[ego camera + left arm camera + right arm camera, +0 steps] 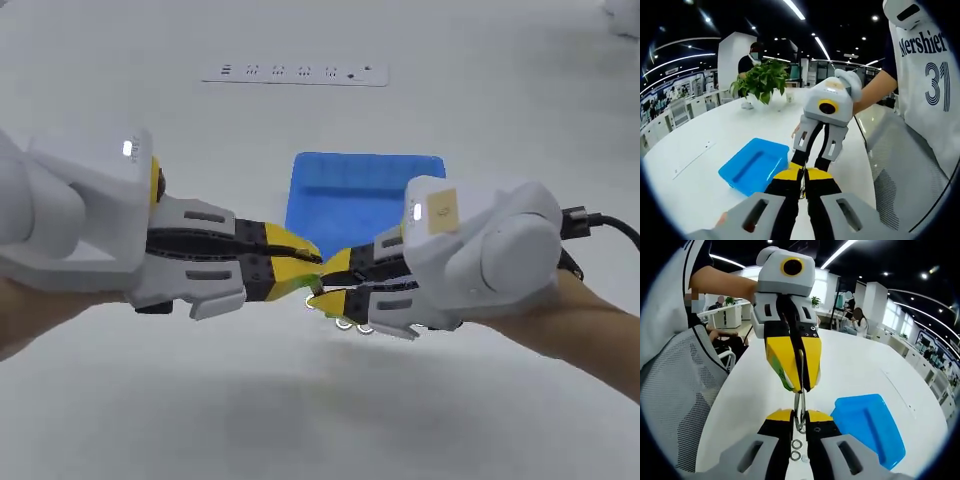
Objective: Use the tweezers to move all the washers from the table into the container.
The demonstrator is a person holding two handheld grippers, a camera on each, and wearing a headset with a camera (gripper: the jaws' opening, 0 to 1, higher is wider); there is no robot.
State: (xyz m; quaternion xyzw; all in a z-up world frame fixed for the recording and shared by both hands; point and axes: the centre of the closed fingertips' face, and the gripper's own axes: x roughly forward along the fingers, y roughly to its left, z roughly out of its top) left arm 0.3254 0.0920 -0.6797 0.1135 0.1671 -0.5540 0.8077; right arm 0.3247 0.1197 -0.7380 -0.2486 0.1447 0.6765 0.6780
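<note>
Thin metal tweezers (799,405) run between the two grippers, which meet tip to tip over the white table (300,400). My left gripper (312,268) comes in from the left, and its yellow fingers (785,360) are shut on the tweezers' upper part. My right gripper (800,416) is shut on the lower part and enters the head view from the right (326,283). A few small steel washers (797,444) lie on the table just below the right jaws, under the meeting point (346,323). The blue container (360,190) sits just beyond the grippers, open and with nothing showing inside.
A white power strip (295,73) lies at the table's far side. A potted plant (762,80) stands farther down the table. A mesh chair (670,405) is beside the table edge, next to the person in a numbered jersey (925,75).
</note>
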